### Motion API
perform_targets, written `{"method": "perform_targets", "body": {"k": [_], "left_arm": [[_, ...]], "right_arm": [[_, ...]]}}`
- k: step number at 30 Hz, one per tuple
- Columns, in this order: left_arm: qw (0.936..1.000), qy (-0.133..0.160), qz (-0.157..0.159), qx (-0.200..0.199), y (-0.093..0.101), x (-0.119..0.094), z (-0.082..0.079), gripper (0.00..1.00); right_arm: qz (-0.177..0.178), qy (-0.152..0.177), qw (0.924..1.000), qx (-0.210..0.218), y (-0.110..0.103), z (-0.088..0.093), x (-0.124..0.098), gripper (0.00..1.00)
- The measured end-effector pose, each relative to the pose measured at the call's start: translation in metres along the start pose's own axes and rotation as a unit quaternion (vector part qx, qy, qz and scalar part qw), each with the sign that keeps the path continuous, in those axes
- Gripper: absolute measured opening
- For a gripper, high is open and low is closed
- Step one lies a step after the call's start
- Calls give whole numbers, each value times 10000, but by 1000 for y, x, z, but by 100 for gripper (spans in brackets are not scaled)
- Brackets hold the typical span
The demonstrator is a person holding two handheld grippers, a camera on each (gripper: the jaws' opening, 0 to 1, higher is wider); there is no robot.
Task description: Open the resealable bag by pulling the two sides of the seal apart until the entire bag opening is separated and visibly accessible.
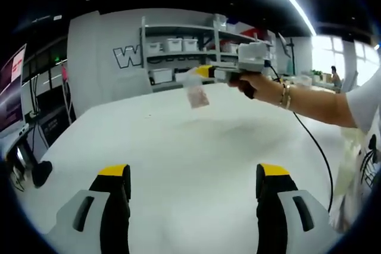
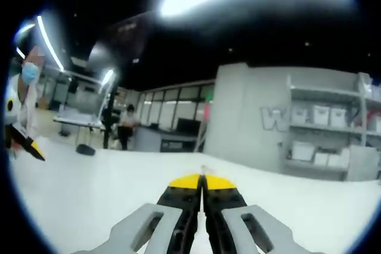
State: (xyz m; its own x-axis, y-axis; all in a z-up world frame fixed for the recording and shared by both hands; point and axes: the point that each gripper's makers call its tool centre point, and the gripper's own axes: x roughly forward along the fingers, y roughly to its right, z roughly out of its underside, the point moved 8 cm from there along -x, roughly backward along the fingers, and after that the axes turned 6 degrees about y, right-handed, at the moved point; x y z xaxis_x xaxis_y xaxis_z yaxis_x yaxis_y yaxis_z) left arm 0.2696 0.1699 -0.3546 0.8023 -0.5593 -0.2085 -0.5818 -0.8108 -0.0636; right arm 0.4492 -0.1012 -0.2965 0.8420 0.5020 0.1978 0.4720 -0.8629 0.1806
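While the right gripper (image 1: 199,72) pinches the bag (image 1: 197,95) — dangling above the table (image 1: 178,147) | left gripper (image 1: 193,190) gapes wide, holding nothing — well apart

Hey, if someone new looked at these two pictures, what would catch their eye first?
Probably the right gripper, held up in a hand above the white table, with a small clear resealable bag dangling from its shut fingers. Next, the left gripper low in the left gripper view, its yellow-tipped fingers spread wide with nothing between them.
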Motion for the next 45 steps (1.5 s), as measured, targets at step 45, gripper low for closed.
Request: {"method": "perform_targets", "body": {"k": [45], "left_arm": [[10000,-26,10,-34,-1,-6,5,85]], "right_arm": [[-251,204,9993,166,-10,-4,-32,0]]}}
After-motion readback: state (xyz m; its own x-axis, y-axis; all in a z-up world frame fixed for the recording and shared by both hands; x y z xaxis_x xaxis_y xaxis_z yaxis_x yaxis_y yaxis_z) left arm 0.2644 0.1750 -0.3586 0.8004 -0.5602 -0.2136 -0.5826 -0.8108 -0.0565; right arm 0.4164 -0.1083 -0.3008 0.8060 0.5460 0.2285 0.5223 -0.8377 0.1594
